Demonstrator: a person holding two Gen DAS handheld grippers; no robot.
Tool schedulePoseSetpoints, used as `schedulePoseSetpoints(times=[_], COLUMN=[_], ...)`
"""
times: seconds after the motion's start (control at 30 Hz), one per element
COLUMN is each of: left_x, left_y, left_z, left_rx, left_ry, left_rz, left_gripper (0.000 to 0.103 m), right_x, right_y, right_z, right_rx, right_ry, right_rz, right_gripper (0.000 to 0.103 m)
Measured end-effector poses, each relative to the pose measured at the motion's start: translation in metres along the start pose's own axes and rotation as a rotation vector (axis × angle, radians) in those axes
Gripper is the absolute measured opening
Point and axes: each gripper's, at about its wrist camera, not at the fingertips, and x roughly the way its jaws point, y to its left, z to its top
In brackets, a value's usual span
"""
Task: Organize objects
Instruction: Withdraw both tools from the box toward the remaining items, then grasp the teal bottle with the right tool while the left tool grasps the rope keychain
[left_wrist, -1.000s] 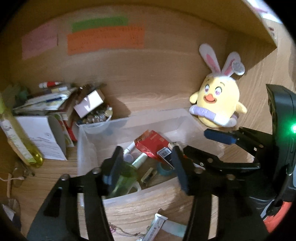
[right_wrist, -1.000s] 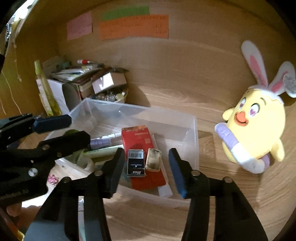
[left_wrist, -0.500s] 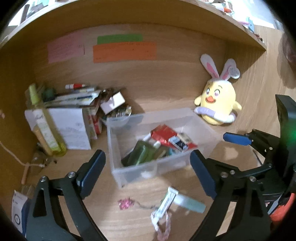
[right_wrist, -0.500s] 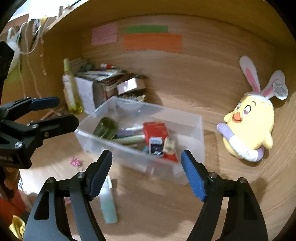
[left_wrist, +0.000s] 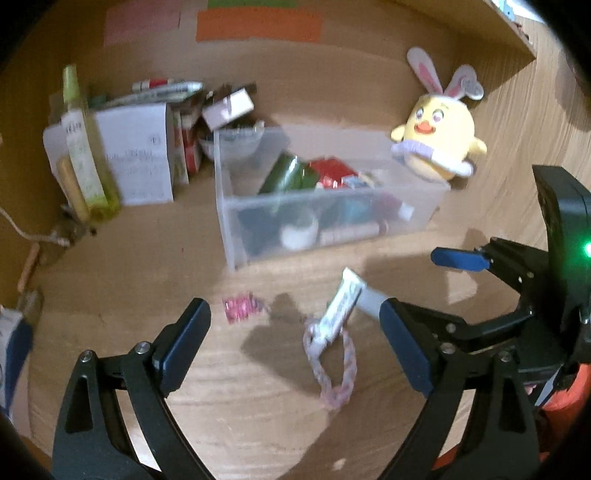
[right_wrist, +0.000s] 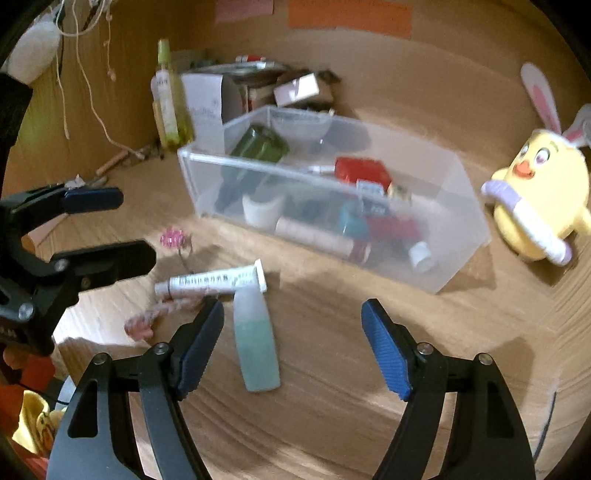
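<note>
place: home desk nook | evidence: wooden desk (left_wrist: 147, 258), plush chick (left_wrist: 437, 144), sticky notes (left_wrist: 258, 26)

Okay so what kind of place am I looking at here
Most likely a home desk nook in wood: paper notes stuck on the back panel, a plush chick, and a clear bin of small toiletries and stationery.

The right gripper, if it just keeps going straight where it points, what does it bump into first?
Probably the little green bottle lying on the desk. The right gripper is open and empty, and the bottle lies just ahead between its fingers, toward the left one. Depth is hard to judge, so it might touch bare desk beside it.
</note>
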Motion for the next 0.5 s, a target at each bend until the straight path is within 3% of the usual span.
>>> schedulePoseSetpoints(times=[0.1, 0.27, 0.37, 0.43, 0.5], left_x=[0.004, 0.006, 0.009, 0.011, 0.015], left_y=[0.001, 0.003, 0.004, 0.003, 0.001], left_z=[-0.012, -0.026, -0.031, -0.034, -0.037], left_rx=[-0.006, -0.010, -0.012, -0.010, -0.008], left_ry=[0.023, 0.043, 0.064, 0.080, 0.094], left_rz=[-0.006, -0.003, -0.017, -0.029, -0.045], left_gripper=[0.094, 0.093, 0.083, 0.074, 0.068], right_x=[0.008, 0.019, 0.021, 0.021, 0.020], right_y=[0.001, 0.006, 0.009, 0.011, 0.012], right_z=[-0.006, -0.012, -0.013, -0.012, -0.012], right_rx=[0.001, -0.012, -0.029, -0.035, -0.043], right_ry=[0.032, 0.075, 0.076, 0.077, 0.074], right_rz=[0.012, 0.037, 0.039, 0.047, 0.046], right_gripper=[0.071, 0.052, 0.040, 0.026, 0.023])
